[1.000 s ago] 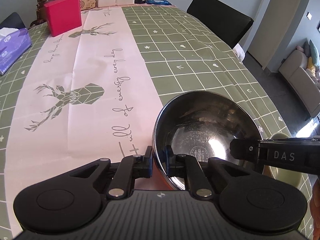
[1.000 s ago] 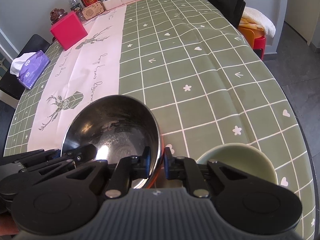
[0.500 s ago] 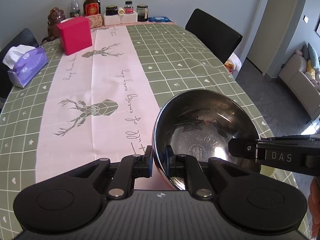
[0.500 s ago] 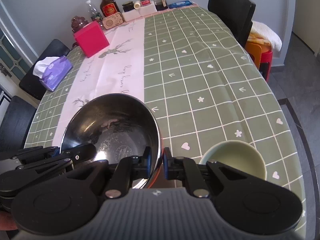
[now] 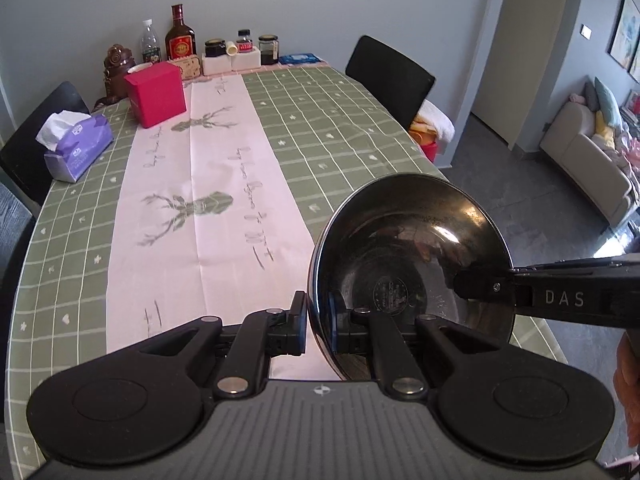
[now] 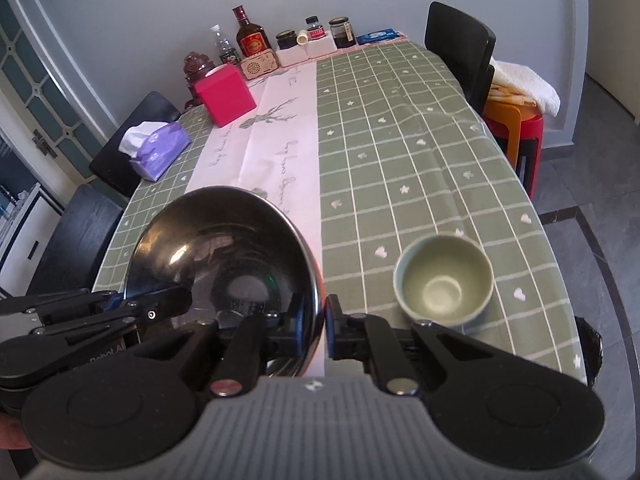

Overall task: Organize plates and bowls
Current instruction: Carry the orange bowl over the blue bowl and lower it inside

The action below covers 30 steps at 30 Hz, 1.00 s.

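The table [image 6: 400, 160] in its green checked cloth is filling both views, but only the right wrist view is showing the small green bowl [image 6: 443, 280] sitting near the table's edge. The steel bowl [image 5: 408, 256] is hanging above the table, off the cloth. The left gripper [image 5: 318, 322] is clamping its near rim while the right gripper [image 6: 323, 326] is pinching the opposite rim

Desk [image 6: 400, 152] middle lies bare and passable. Near right edge is blocked by a green cup [image 6: 443, 280]. Far end is crowded by bottles [image 5: 180, 38], a red box [image 5: 156, 92] and a tissue pack [image 5: 78, 148].
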Available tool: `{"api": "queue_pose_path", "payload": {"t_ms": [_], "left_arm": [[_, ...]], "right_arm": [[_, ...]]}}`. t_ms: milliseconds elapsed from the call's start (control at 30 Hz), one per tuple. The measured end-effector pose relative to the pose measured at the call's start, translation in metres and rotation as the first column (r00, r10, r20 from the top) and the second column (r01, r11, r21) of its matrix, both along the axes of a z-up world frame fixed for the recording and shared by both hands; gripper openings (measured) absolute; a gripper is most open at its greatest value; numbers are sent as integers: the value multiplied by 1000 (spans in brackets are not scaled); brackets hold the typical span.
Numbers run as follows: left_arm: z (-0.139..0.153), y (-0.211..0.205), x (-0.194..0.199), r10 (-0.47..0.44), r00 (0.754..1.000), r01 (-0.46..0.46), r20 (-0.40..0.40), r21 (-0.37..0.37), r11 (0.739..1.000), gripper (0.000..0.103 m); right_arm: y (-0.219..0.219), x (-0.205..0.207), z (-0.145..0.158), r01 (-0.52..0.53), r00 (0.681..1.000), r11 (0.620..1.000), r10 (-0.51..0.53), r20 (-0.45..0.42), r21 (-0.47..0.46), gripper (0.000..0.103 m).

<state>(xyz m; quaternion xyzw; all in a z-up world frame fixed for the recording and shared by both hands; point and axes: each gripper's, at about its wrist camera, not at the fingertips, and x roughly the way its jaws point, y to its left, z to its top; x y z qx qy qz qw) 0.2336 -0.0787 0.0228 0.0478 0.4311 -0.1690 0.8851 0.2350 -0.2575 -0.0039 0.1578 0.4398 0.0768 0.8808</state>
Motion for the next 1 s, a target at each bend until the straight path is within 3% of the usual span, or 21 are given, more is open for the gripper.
{"api": "queue_pose_path", "payload": {"t_ms": [300, 667, 900, 1000], "left_arm": [[-22, 1, -39, -56, 987, 58, -151, 6, 998, 8], [-57, 0, -41, -58, 949, 60, -309, -1, 998, 8], [-67, 2, -32, -40, 940, 39, -339, -9, 999, 8], [-68, 4, -31, -42, 943, 38, -330, -18, 999, 15]], "right_arm": [[-7, -51, -21, -42, 993, 999, 44, -110, 14, 9], [-9, -59, -52, -62, 972, 998, 62, -225, 7, 9], [-8, -50, -60, -61, 967, 998, 62, -246, 9, 9], [-7, -49, -63, -61, 968, 998, 60, -245, 6, 12]]}}
